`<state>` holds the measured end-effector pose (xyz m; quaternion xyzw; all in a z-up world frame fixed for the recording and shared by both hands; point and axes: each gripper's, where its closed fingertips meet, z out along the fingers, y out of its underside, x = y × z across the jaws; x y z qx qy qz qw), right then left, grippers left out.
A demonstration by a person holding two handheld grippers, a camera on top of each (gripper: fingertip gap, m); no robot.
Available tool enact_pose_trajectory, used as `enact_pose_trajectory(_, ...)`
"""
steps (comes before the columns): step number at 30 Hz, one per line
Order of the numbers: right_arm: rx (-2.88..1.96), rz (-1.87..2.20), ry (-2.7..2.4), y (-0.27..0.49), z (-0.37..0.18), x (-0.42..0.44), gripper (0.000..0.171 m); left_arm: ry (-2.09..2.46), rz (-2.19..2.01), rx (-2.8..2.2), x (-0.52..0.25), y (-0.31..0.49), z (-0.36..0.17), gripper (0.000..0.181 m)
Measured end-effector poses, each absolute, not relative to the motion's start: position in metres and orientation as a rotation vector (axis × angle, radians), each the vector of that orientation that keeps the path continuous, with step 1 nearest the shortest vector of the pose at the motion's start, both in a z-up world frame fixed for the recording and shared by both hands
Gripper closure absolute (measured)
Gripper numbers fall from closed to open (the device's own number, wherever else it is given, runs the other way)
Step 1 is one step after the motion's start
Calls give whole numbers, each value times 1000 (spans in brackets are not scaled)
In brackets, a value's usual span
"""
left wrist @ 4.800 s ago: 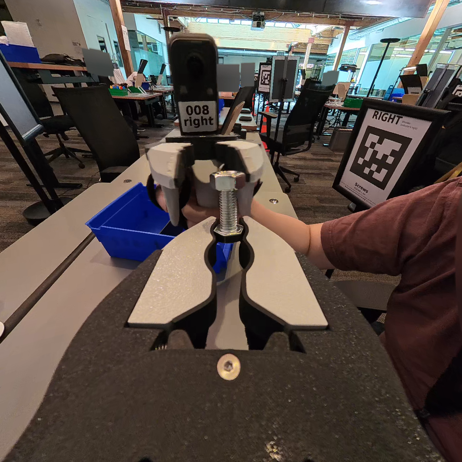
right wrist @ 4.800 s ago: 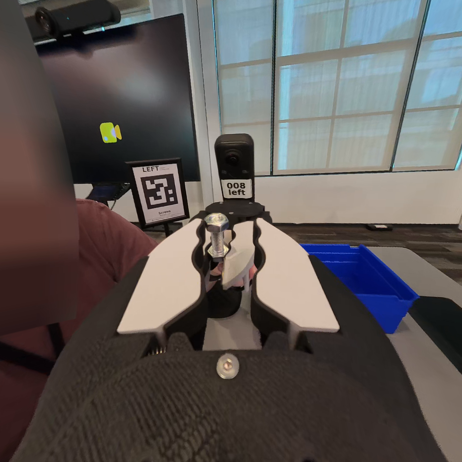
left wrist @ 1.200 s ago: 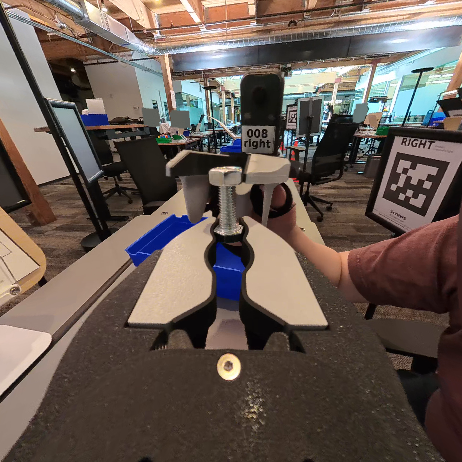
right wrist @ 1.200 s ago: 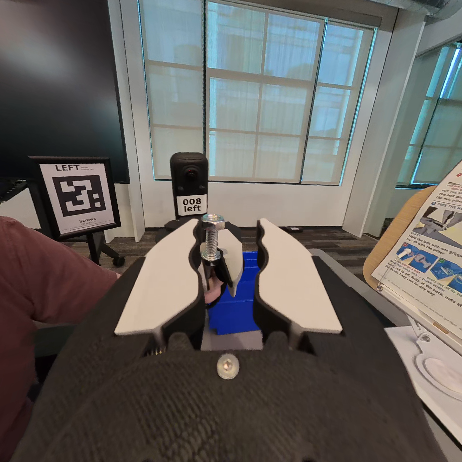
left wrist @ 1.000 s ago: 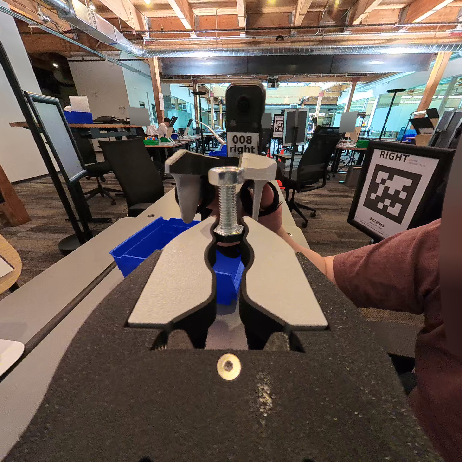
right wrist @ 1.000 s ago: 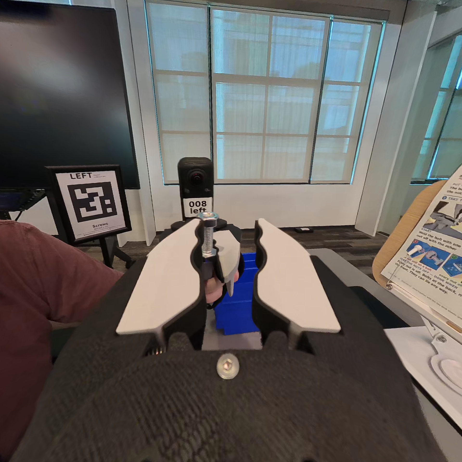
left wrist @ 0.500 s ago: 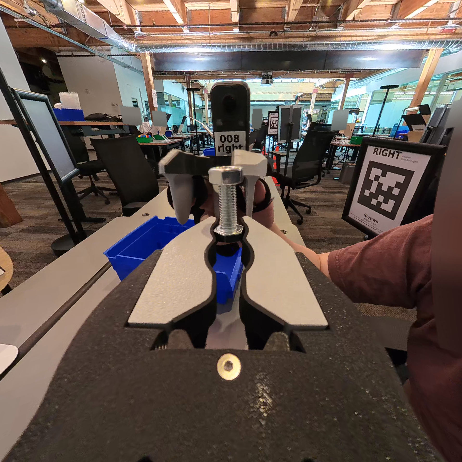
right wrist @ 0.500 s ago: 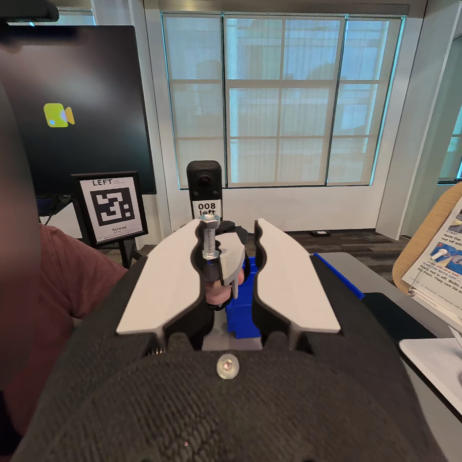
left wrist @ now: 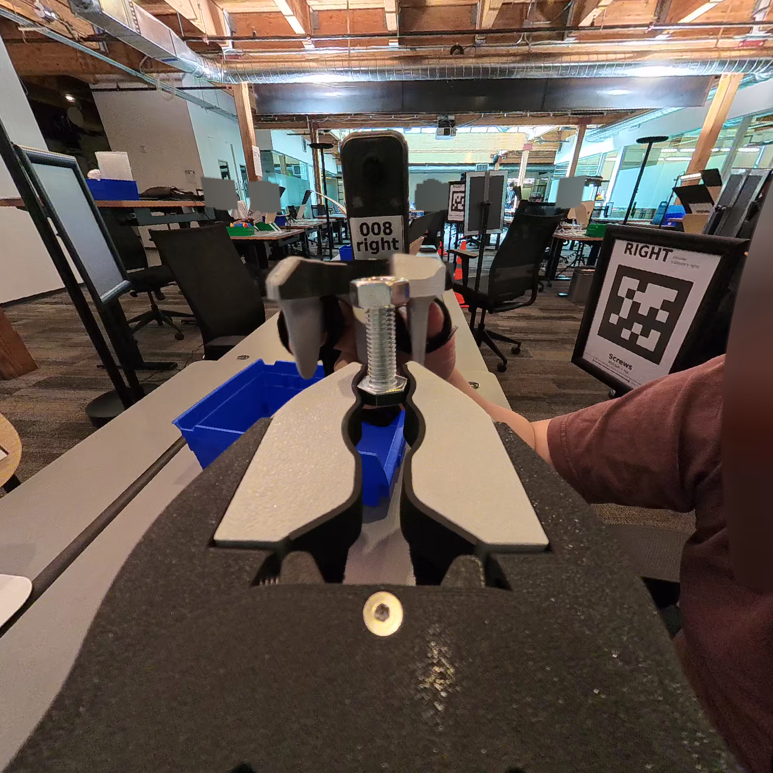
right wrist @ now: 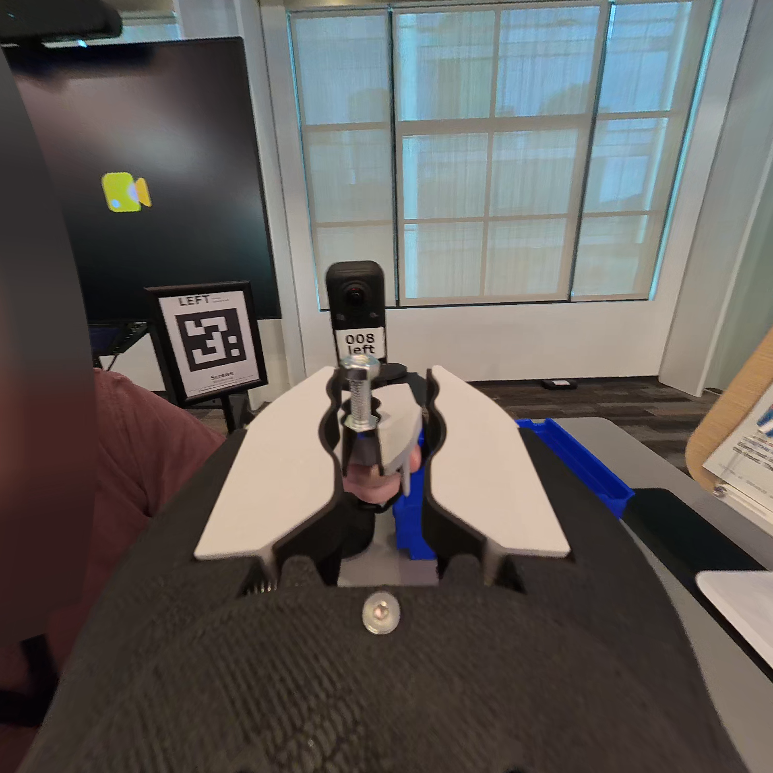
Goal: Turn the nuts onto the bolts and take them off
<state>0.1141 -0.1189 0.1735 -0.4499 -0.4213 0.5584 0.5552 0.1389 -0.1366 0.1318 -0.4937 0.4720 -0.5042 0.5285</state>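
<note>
A silver bolt (left wrist: 380,330) stands upright, head up, with a hex nut (left wrist: 381,387) low on its thread. My left gripper (left wrist: 380,376) is shut on the nut, which sits in the notch between its fingertips. My right gripper (right wrist: 382,372) is open, and its two fingers (left wrist: 303,326) flank the bolt head without touching it. In the right wrist view the bolt (right wrist: 359,397) stands close to the inner edge of the right gripper's left finger, with the left gripper (right wrist: 372,439) behind it, held by a hand.
A blue bin (left wrist: 234,414) sits on the grey table (left wrist: 83,502) under the grippers; it also shows in the right wrist view (right wrist: 577,460). Framed marker signs (left wrist: 652,309) (right wrist: 209,339) stand beside the table. An instruction sheet (right wrist: 744,443) stands at the right. The person's maroon sleeve (left wrist: 648,439) is close. The tips of one gripper are about 4 cm away from the tips of the other.
The right gripper has turned a little to the left and stays open around the bolt. The left gripper keeps its hold on the nut with the bolt upright.
</note>
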Motion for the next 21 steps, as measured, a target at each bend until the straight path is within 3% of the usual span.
enact_pose_trajectory(21, -1056, 1367, -1042, -131, 173, 108, 137, 1143, -1197, -1184, 141, -137, 129, 167)
